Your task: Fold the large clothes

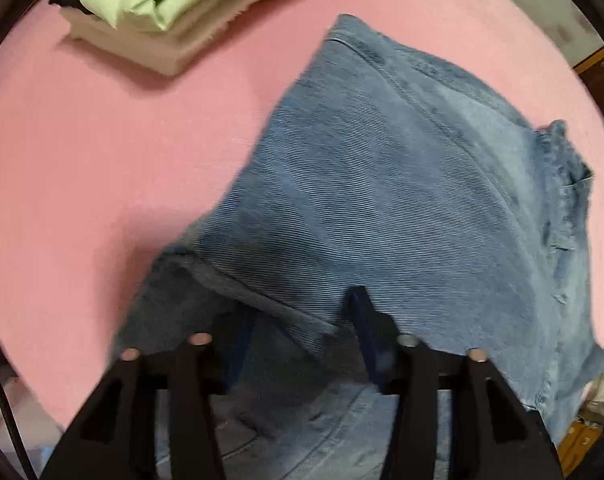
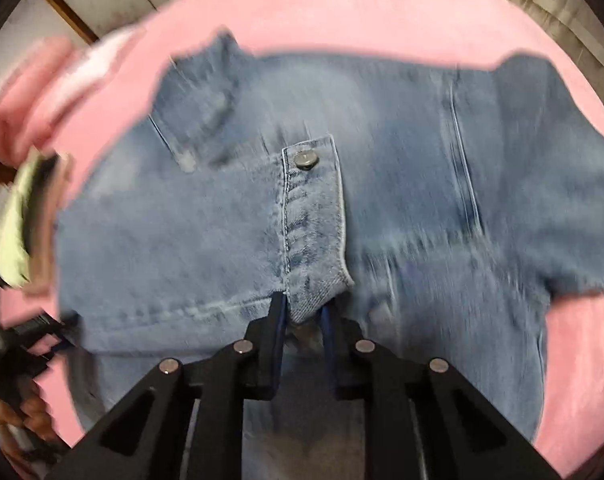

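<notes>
We press both grippers down on a blue denim garment spread over the pink table cover. Our left gripper stands with its jaws apart over a folded denim edge that hides one blue fingertip. Our right gripper is nearly together, clamped on the corner of the button placket below a metal button. Motion blur smears the garment's far edges there. A pile of folded clothes, pale green on beige, sits cut off at the table's far edge.
</notes>
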Available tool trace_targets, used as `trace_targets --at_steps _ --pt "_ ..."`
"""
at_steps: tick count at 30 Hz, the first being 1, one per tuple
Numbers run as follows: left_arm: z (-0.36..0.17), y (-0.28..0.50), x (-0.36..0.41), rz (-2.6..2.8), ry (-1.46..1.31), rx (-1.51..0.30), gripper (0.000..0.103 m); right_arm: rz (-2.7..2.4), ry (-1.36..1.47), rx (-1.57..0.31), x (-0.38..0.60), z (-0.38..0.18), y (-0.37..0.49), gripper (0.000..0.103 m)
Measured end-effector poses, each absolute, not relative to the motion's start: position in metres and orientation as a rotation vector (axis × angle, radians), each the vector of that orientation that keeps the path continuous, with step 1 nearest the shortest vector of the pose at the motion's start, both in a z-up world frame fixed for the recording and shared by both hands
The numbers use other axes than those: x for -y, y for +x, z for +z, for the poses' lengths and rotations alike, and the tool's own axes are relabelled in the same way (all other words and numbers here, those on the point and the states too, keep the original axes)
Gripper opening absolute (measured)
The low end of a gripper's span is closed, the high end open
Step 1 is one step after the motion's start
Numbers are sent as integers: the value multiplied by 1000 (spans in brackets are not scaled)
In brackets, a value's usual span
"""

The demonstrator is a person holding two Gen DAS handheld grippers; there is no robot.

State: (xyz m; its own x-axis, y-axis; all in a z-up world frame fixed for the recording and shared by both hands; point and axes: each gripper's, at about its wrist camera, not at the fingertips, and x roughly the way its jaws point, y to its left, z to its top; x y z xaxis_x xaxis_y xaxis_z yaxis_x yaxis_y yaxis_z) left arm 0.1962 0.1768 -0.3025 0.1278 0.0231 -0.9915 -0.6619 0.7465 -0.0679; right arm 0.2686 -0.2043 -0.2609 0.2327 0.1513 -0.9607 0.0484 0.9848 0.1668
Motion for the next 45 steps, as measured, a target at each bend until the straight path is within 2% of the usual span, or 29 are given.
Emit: trace_targets --at_steps 5,8,10,11,12,14,17,21,25,27,30,32,35,38,42,45 --pt "-262 185 -160 579 -271 -1293 59 -120 -56 -1160 194 -226 257 25" --pt "-243 184 -137 394 -212 -1242 59 26 69 -1105 190 -215 258 25" --pt "-245 189 -124 257 -241 -1252 49 201 197 -1166 179 -226 264 24" --pt "-250 195 -117 218 -249 -1269 35 286 258 -1216 169 -235 268 17" --pt "-259 202 -111 195 -251 -1301 25 373 316 -1283 156 -247 274 2" --pt "-279 218 -102 167 -260 -1371 12 517 435 -1348 132 -268 278 0" --pt "-308 236 -96 191 -272 -1474 11 616 523 -1403 104 -294 280 0" --pt "-310 242 -110 229 -268 -1463 11 548 352 -1374 109 -301 280 0" --pt "-312 229 -155 515 48 -1442 11 344 362 -1310 187 -295 279 0" --pt "-316 219 -180 530 -25 -1446 12 202 372 -1286 234 -290 269 0" --pt "-318 214 -200 486 -133 -1436 12 155 357 -1242 246 -277 266 0" --pt "-313 218 -197 492 -101 -1424 11 44 200 -1182 221 -260 262 0" --pt "-296 226 -178 356 -197 -1341 11 270 314 -1123 182 -251 263 0" --pt "-294 242 -159 166 -270 -1329 11 509 464 -1186 129 -266 277 0" --pt "-319 275 -152 120 -237 -1330 11 612 376 -1225 57 -296 294 0" --pt "-324 294 -165 107 -289 -1279 11 539 430 -1206 51 -310 315 0"
